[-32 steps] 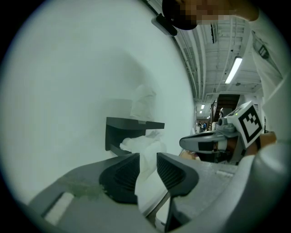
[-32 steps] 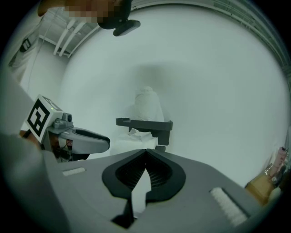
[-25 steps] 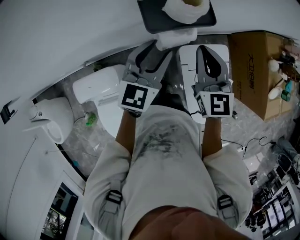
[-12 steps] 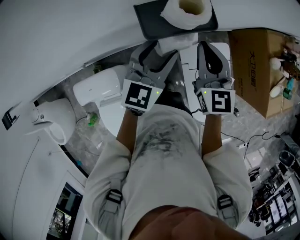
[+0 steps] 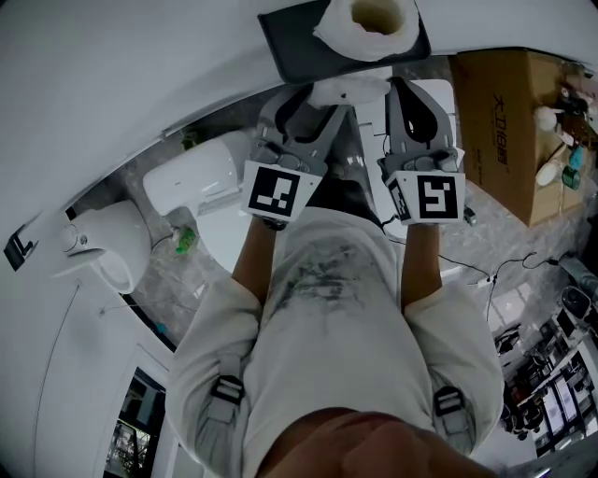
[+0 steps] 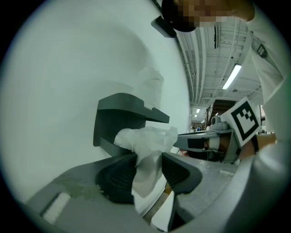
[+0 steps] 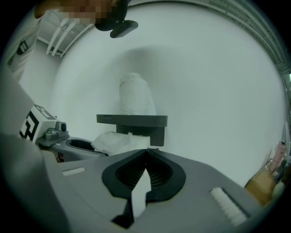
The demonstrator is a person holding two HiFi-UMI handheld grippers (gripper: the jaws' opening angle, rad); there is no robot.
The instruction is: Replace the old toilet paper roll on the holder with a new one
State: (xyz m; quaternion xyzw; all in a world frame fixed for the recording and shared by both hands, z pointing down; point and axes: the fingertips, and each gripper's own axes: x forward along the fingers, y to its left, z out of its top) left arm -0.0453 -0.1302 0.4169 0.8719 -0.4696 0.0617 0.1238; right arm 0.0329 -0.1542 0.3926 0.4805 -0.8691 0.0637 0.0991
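Head view: both grippers are reaching up to the holder [image 5: 297, 51] on the wall [image 5: 140, 65]. The new roll [image 5: 369, 21] is standing on end on the holder's top, beyond both pairs of jaws. It is probably parked there to be at hand once the old one is off. The left gripper [image 5: 316, 105] is working at the old roll [image 5: 348, 89] just under the holder, while the right gripper [image 5: 413, 91] is hovering beside it.

Left gripper view: here the grip is showing, which the head view is hiding. The old roll is a limp, crumpled wad sitting between the jaws. These have just been closing and are pressing it from both sides, kept wide by its bulk.

Right gripper view: the jaws are meeting tip to tip, apparently empty. A white sliver is showing behind the pads, paper or background I cannot tell. The old roll is lying ahead and left of them, the new roll above.
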